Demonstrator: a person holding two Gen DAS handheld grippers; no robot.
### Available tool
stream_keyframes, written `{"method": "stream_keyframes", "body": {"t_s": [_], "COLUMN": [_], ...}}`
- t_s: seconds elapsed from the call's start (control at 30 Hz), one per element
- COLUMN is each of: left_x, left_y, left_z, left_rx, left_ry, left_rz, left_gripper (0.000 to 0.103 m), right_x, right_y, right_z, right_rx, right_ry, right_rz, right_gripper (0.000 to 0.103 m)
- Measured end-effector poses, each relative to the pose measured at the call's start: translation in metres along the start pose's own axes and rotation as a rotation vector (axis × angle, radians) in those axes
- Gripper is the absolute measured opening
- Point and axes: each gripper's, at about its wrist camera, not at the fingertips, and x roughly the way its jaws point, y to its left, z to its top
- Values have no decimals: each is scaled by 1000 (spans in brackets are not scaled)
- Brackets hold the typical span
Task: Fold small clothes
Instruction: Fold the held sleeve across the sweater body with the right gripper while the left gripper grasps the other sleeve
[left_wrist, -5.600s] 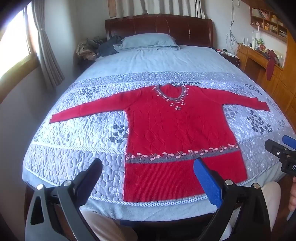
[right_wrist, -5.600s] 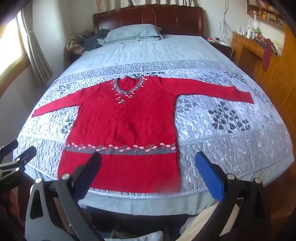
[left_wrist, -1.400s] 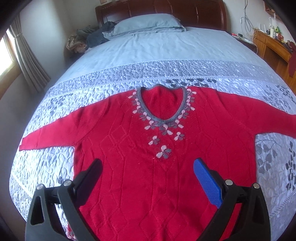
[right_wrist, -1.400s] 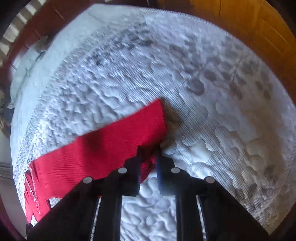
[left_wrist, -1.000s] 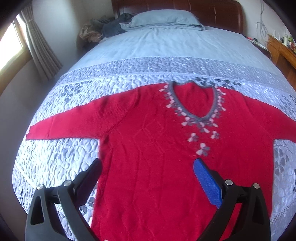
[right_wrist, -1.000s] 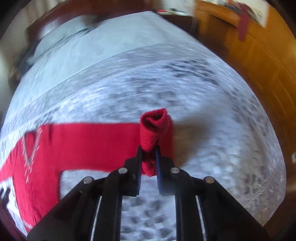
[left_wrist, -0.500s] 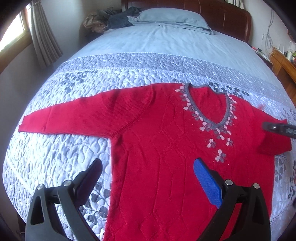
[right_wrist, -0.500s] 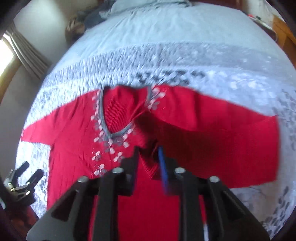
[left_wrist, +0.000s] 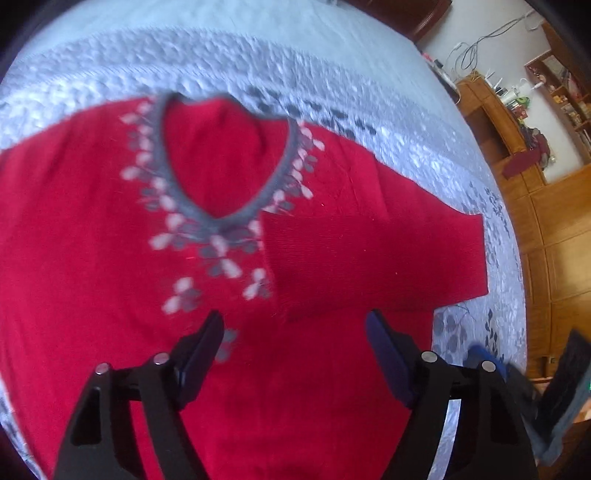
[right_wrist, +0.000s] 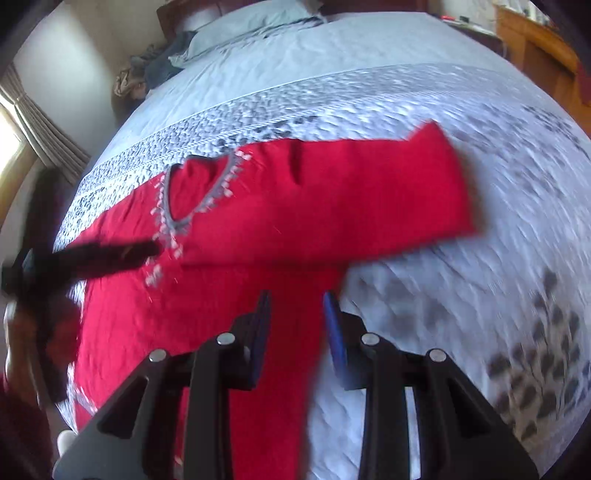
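A red knitted sweater (left_wrist: 110, 277) with a grey flowered neckline (left_wrist: 221, 218) lies flat on the quilted bed (left_wrist: 369, 92). Its right sleeve (left_wrist: 369, 258) is folded inward, and the cuff rests on the chest beside the neckline. My left gripper (left_wrist: 295, 332) hovers over the chest just below the neckline. Its jaws are closing and hold nothing. In the right wrist view the folded sleeve (right_wrist: 369, 192) lies across the sweater (right_wrist: 221, 314). My right gripper (right_wrist: 297, 314) hangs above the sweater's side edge, jaws closing with a clear gap and nothing pinched. A blurred finger (right_wrist: 110, 254) of the left gripper shows at the left.
A pillow (right_wrist: 251, 26) and a pile of clothes (right_wrist: 147, 77) lie at the head of the bed. Wooden cabinets (left_wrist: 554, 229) stand along the right side. A curtain (right_wrist: 44, 129) hangs at the left. Bare quilt (right_wrist: 480, 295) stretches right of the sweater.
My right gripper carried the sleeve cuff across to the chest, let it go and drew back. The left gripper swung right over the neckline, tilted down, and its jaws narrowed.
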Motion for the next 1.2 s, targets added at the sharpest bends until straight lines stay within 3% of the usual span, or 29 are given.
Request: {"method": "stream_keyframes", "body": {"t_s": [0.1, 0.2, 0.27, 0.33, 0.4, 0.53, 0.83, 0.93, 1.0, 1.2], "left_x": [29, 38, 38, 39, 43, 47, -38, -85, -98, -85], "left_y": [-1, -2, -10, -18, -19, -22, -9, 10, 27, 102], "left_z": [12, 19, 22, 25, 27, 28, 38, 47, 59, 67], "left_rx": [-38, -63, -40, -31, -23, -37, -50, -38, -35, -135], "left_ry": [45, 32, 21, 22, 31, -2, -236, -359, -392, -350], "left_rz": [36, 56, 55, 74, 84, 157, 116, 184, 254, 423], "left_gripper": [72, 62, 45, 44, 37, 3, 2, 2, 2, 2], "right_x": [-9, -11, -9, -10, -12, -15, -3, -1, 1, 7], "right_y": [-15, -26, -29, -30, -34, -38, -49, -51, -49, -46], "right_z": [-20, -32, -34, -35, -36, -34, -37, -38, -38, -36], "right_rx": [38, 76, 60, 50, 61, 82, 107, 112, 104, 90], "right_ry": [-40, -76, -67, -81, -82, -97, -79, -79, -78, -63], "right_rz": [32, 45, 45, 20, 33, 44, 13, 12, 5, 4], "right_gripper": [30, 30, 30, 30, 30, 30, 30, 30, 30, 30]}}
